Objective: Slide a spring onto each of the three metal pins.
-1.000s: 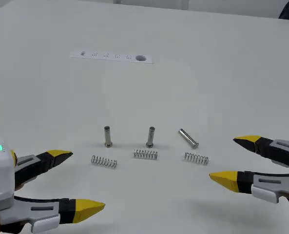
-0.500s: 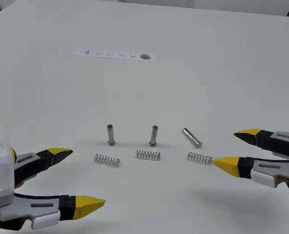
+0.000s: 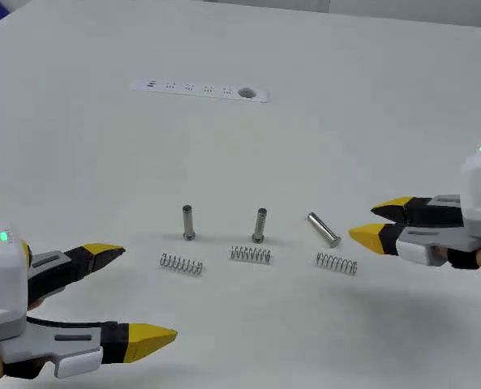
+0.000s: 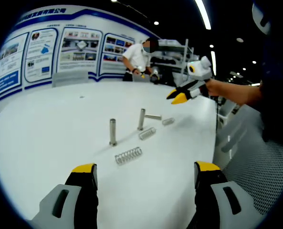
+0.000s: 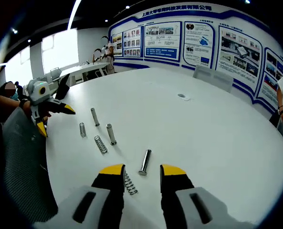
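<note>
Apparently, during the last second the right gripper (image 3: 366, 222) had moved inward over the surface (image 3: 345, 138) and now stood just beside the lying pin (image 3: 324, 229). Its fingers (image 3: 388, 207) had also come closer together than they were before. They were partly open, held nothing and touched nothing. In the right gripper view the lying pin showed in the gap ahead of the two tips, and the right spring (image 3: 337, 262) lay close in front of one of them.

My judgement is that this was the approach for the first pick, either of this pin or of the spring beside it. No part of the task was done yet.

The left pin (image 3: 188, 221) and the middle pin (image 3: 260, 224) stood upright. The left spring (image 3: 181, 264) and the middle spring (image 3: 250, 254) each lay just in front of its own pin, apart from it.

The left gripper (image 3: 148, 292) had kept its place near the person, well apart from the parts. Its fingers were wide open and empty.
</note>
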A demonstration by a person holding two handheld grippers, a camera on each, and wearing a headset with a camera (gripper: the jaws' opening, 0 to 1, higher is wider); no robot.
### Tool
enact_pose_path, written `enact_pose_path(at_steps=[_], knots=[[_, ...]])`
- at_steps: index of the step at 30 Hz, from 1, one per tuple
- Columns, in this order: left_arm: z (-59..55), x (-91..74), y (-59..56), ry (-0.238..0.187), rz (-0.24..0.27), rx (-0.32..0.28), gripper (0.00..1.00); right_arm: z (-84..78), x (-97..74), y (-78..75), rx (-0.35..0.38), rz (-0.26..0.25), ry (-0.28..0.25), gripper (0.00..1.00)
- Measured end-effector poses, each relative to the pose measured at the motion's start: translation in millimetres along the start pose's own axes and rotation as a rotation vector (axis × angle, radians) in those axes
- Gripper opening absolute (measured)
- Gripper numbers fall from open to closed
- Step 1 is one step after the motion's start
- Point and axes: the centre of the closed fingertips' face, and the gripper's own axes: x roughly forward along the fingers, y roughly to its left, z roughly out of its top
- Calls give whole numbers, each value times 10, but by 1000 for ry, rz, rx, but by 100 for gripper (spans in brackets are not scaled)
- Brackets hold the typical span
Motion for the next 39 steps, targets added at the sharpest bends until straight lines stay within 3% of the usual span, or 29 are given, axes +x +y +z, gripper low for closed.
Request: enact_pose_path(at_steps=[17, 23, 39], knots=[[-21, 14, -25, 12, -10, 6, 85, 51, 459, -55, -1, -8, 164, 20], [-29, 17, -28, 15, -13, 3, 84, -9, 619, -91, -14, -8, 226, 19], [-52, 13, -18, 25, -11, 1, 83, -148, 861, -102, 39, 5, 316, 16]])
